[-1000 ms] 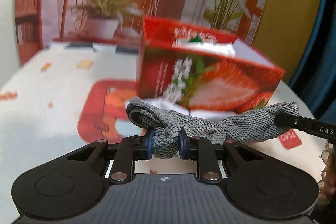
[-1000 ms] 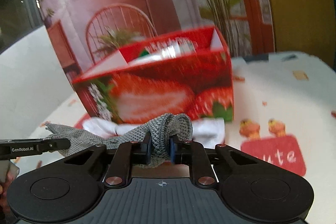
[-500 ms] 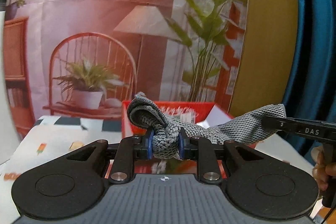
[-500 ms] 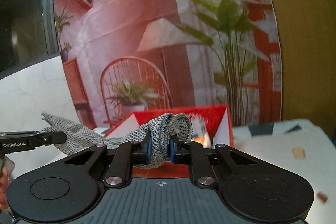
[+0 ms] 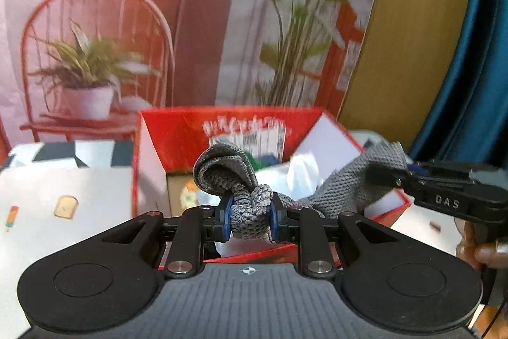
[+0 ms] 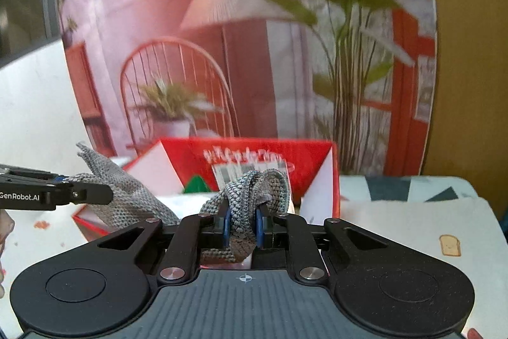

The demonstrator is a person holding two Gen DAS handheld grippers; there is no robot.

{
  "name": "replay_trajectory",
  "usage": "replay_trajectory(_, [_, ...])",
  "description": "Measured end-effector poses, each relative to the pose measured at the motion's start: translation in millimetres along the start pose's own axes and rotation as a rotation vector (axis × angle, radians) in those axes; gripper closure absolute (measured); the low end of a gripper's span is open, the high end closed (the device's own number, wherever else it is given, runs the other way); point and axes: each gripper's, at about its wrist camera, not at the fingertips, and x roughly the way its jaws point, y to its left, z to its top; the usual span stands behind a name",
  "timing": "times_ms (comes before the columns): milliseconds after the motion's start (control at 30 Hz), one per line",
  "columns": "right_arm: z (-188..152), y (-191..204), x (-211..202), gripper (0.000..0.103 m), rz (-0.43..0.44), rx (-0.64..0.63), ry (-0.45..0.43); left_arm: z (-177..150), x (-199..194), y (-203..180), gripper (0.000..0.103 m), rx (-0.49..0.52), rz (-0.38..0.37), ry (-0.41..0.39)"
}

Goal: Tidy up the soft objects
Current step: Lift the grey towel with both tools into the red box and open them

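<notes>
A grey knitted cloth [image 5: 336, 189] hangs stretched between my two grippers, above an open red strawberry-print box [image 5: 177, 129]. My left gripper [image 5: 249, 220] is shut on one bunched end of the cloth. My right gripper [image 6: 243, 226] is shut on the other bunched end of the grey cloth [image 6: 127, 199]. In the left wrist view the right gripper [image 5: 390, 172] shows at the right edge, holding the cloth's far corner. In the right wrist view the left gripper [image 6: 79, 189] shows at the left edge. The red box [image 6: 314, 158] holds white soft items [image 5: 301, 173].
The box stands on a white tablecloth [image 5: 63, 189] printed with toast and ice lollies. Behind it hangs a printed backdrop [image 5: 143, 21] of a chair, potted plants and a lamp. A blue curtain [image 5: 476, 69] is at the right. A hand [image 5: 482, 247] holds the right gripper's handle.
Both grippers rose with the cloth from in front of the box to above it. The open top and inside of the box now show below the cloth.
</notes>
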Motion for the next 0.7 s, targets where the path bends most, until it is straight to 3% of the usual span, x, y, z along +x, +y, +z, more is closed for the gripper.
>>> replay_trajectory(300, [-7, -2, 47, 0.089, -0.003, -0.02, 0.125, -1, 53, 6, 0.079, 0.001, 0.001, 0.144])
replay_trajectory(600, [-16, -8, 59, 0.089, -0.017, -0.008, 0.151, -3, 63, 4, 0.078, 0.018, 0.009, 0.162])
replay_trajectory(700, [-17, -8, 62, 0.084, -0.03, -0.012, 0.152, -2, 60, 2, 0.068, 0.04, 0.025, 0.148])
